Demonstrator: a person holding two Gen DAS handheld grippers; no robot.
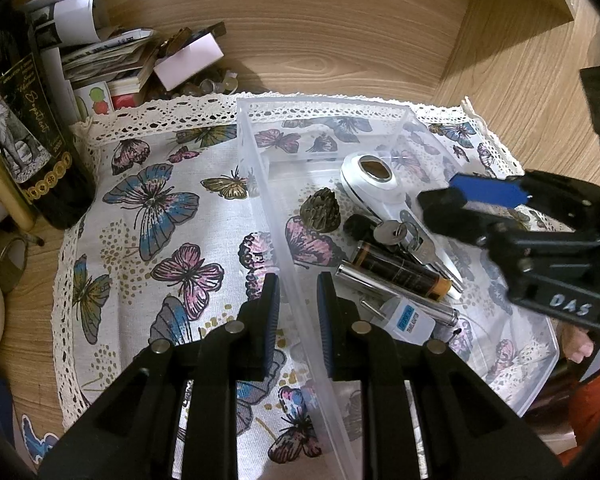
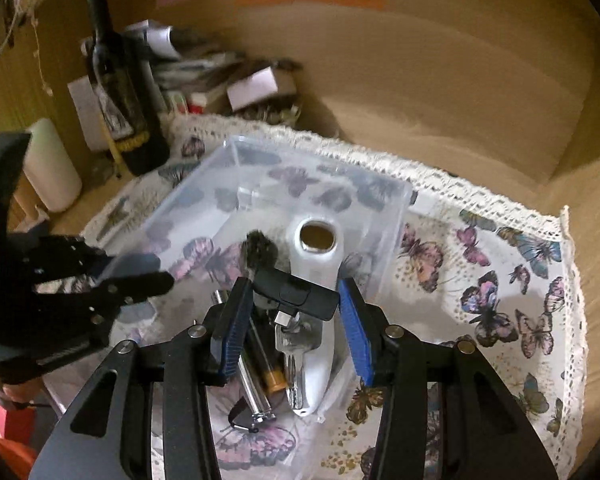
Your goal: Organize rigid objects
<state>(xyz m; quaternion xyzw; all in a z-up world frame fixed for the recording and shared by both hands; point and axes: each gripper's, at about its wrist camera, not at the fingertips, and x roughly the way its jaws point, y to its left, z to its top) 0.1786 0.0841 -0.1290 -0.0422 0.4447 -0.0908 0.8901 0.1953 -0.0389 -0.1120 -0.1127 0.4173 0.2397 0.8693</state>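
Observation:
A clear plastic bin (image 1: 260, 152) stands on a butterfly cloth (image 1: 160, 208). Inside it lie a white handle-shaped device (image 1: 374, 176), a bronze cone ornament (image 1: 320, 210), keys (image 1: 396, 232), a black-and-copper battery (image 1: 400, 274) and a silver metal tube (image 1: 396, 296). My left gripper (image 1: 298, 284) is shut on the bin's left wall, one pad on each side. My right gripper (image 2: 294, 286) hovers over the bin's contents, shut on a black USB stick (image 2: 300, 294) held crosswise between its blue pads. In the left wrist view the right gripper (image 1: 444, 192) comes in from the right.
A dark wine bottle (image 1: 32, 152) and a heap of papers and small boxes (image 1: 132, 60) crowd the back left of the wooden desk. A white cylinder (image 2: 50, 164) stands at the left. Wooden walls (image 1: 500, 40) close the back and right.

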